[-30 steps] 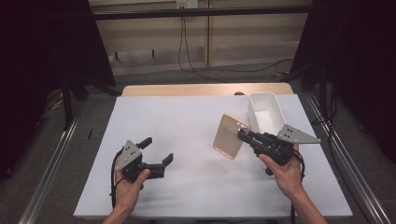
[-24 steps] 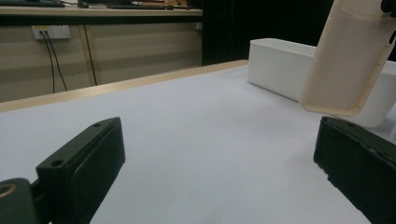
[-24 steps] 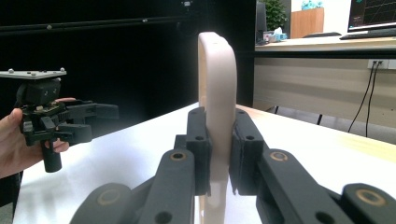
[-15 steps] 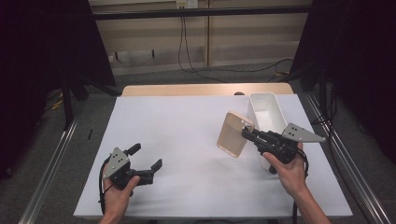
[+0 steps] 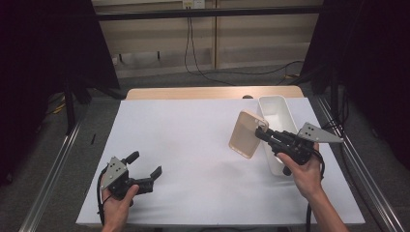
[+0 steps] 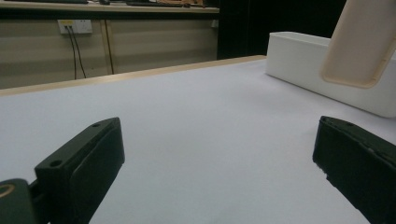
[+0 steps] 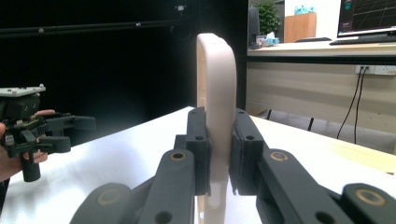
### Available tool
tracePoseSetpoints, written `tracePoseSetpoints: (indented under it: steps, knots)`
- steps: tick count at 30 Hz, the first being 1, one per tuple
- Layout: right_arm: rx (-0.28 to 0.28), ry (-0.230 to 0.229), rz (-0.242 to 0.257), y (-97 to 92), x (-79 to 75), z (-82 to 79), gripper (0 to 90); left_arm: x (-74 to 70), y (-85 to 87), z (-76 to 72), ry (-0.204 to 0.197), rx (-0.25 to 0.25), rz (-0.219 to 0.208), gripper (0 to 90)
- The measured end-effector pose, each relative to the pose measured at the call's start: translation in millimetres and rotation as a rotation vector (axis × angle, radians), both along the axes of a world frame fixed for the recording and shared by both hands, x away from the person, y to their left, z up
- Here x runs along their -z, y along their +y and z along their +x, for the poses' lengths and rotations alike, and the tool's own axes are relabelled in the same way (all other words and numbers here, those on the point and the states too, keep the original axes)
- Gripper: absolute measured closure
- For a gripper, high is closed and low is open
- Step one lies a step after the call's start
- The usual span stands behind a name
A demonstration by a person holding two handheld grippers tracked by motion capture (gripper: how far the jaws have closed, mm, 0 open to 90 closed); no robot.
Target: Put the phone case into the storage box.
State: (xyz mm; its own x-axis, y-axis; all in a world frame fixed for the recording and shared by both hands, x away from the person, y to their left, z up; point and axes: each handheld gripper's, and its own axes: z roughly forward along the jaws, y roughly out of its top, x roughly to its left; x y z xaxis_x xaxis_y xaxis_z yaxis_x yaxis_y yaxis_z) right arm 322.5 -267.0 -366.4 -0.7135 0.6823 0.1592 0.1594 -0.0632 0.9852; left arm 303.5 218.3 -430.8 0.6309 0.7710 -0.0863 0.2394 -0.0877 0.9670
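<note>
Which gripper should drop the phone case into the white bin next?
Right: the right gripper already clamps the phone case beside the white bin; the left gripper is open, far off.

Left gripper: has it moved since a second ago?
Yes. In the high view the left gripper has pulled back toward the table's near edge and slightly leftward, farther from the white bin. Its jaws stand open with nothing between them.

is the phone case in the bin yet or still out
Out. The right gripper holds the case on edge in the air beside the bin, jaws shut on its rim.
</note>
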Motion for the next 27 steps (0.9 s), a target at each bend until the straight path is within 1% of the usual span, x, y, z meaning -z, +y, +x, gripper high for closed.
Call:
tracePoseSetpoints:
  steps: [2,5,8,12,14,16,17,21,23,25,26,27]
  knots:
    - [0.004,0.001,-0.004,-4.2,-2.7,1.5,80.6,-0.1,0.4,-0.7,0.001,-0.008,-0.006,2.2]
    - [0.006,-0.002,-0.009,-7.2,-5.4,2.9,80.5,-1.0,2.2,-1.0,-0.006,-0.014,-0.003,2.2]
    - [0.010,-0.010,-0.006,-11.2,-10.9,4.8,80.6,-0.9,3.0,-1.6,-0.004,-0.012,0.000,2.2]
    - [0.017,-0.022,-0.004,-16.3,-18.4,7.3,80.5,-1.6,4.1,-1.4,-0.007,-0.015,-0.008,2.2]
    - [0.020,-0.025,-0.009,-17.9,-21.7,8.8,80.5,-1.5,4.7,-1.1,-0.007,-0.017,-0.011,2.2]
    - [0.017,-0.026,-0.015,-18.7,-24.6,10.3,80.6,-1.2,5.0,-0.7,-0.006,-0.017,0.000,2.3]
    - [0.018,-0.029,-0.017,-19.1,-25.6,11.2,80.5,-1.1,4.5,-0.9,-0.005,-0.019,-0.005,2.2]
    - [0.018,-0.034,-0.025,-21.9,-31.2,15.7,80.5,-1.2,4.2,-0.5,-0.002,-0.021,-0.003,2.2]
    - [0.020,-0.038,-0.027,-23.5,-34.0,16.9,80.5,-1.8,4.8,0.1,-0.004,-0.013,-0.009,2.3]
    - [0.021,-0.040,-0.028,-25.6,-36.7,18.1,80.6,-2.2,6.3,0.6,-0.007,-0.020,-0.003,2.4]
    - [0.024,-0.044,-0.029,-26.9,-38.0,18.8,80.5,-1.7,6.0,0.3,0.000,-0.029,-0.016,2.4]
    - [0.023,-0.045,-0.029,-28.3,-39.2,19.7,80.6,-1.6,6.6,0.4,0.002,-0.029,-0.013,2.4]
